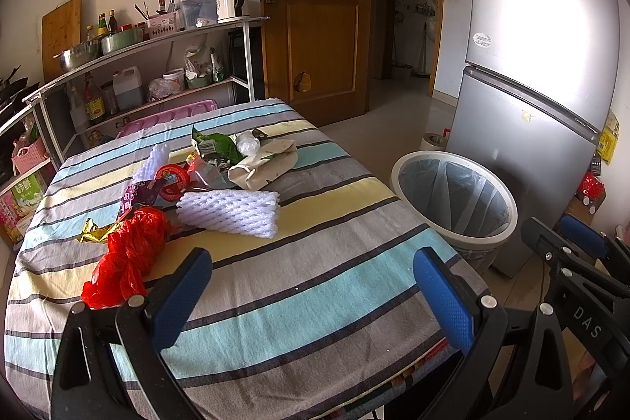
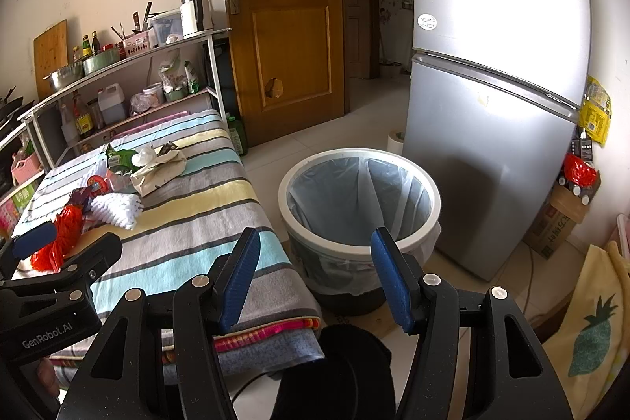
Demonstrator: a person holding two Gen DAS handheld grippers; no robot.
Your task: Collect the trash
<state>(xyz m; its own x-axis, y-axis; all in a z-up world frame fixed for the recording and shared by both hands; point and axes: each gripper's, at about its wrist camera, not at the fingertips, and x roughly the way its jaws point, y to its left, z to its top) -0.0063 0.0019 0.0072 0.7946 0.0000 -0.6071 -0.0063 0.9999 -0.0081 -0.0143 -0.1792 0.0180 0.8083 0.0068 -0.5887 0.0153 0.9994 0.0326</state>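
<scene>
Both my left gripper and right gripper gape, holding nothing. The red plastic bag lies at ten o'clock on the table: light, limp, slippery; I'd pinch its bunched middle.

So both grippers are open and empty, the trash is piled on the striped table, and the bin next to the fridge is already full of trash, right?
Not quite. The bin is not full: the right wrist view looks into it and shows only its clear liner. The rest stands: left gripper and right gripper have open, empty jaws, the trash pile lies on the striped table, and the bin is beside the fridge.
</scene>
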